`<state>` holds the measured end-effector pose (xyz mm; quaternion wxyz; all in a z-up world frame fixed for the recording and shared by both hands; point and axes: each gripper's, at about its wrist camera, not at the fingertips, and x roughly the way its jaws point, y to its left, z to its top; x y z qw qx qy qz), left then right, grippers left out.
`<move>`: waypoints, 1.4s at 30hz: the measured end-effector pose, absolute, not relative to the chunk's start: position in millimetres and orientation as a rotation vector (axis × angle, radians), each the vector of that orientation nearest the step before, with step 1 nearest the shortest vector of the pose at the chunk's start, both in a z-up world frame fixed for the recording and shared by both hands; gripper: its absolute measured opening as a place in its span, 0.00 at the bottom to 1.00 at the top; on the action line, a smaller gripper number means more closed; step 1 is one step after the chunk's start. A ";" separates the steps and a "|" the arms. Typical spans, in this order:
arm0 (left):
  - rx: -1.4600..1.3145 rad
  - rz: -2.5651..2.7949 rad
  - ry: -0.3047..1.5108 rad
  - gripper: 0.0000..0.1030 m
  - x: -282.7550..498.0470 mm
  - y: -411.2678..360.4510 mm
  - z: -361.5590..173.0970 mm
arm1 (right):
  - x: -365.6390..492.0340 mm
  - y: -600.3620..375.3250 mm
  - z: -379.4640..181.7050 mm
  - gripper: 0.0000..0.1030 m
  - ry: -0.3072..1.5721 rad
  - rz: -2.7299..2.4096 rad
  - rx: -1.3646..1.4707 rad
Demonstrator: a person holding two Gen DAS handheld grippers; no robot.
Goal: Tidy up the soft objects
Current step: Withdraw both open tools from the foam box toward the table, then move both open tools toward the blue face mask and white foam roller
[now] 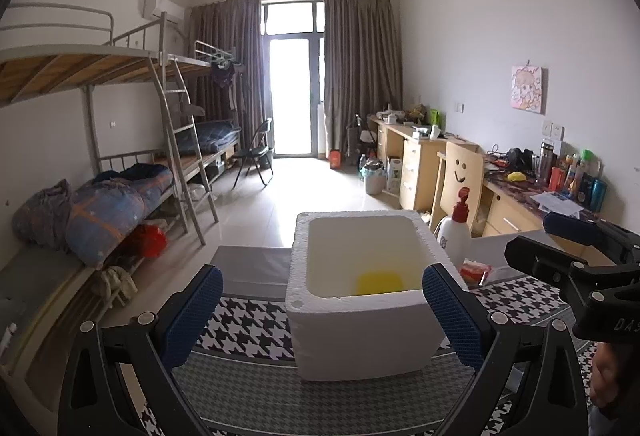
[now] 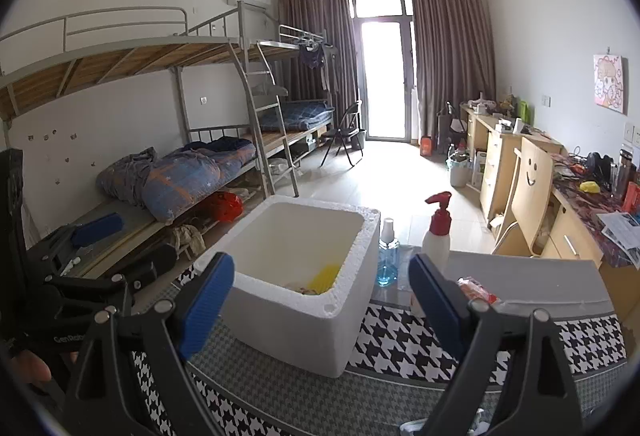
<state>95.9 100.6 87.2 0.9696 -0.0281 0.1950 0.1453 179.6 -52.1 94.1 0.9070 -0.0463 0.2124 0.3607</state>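
A white foam box (image 1: 360, 340) stands open on the houndstooth tablecloth (image 1: 248, 328). A soft yellow thing (image 1: 379, 282) lies on its floor. My left gripper (image 1: 322, 312) is open just short of the box, blue pads wide apart, nothing between them. In the right wrist view the box (image 2: 296, 328) is ahead and a little left, with the yellow thing (image 2: 326, 276) inside. My right gripper (image 2: 322, 304) is open and holds nothing. Each gripper shows in the other's view: right gripper (image 1: 556, 242), left gripper (image 2: 124, 242). A red soft packet (image 2: 476, 290) lies right of the box.
A white pump bottle with a red top (image 2: 438, 236) and a blue spray bottle (image 2: 388, 260) stand behind the box on a grey mat (image 2: 520, 276). Bunk beds (image 1: 100, 196) fill the left wall. Desks and a wooden chair (image 1: 460, 172) line the right wall.
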 end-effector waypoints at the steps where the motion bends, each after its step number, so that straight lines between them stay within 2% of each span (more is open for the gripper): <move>1: -0.058 0.290 0.393 0.98 95.2 99.8 87.4 | 178.5 -53.0 94.3 0.89 0.436 0.741 -0.095; 42: -0.076 0.189 0.358 0.98 75.9 71.2 74.8 | 144.4 -95.8 84.5 0.89 0.395 0.683 -0.080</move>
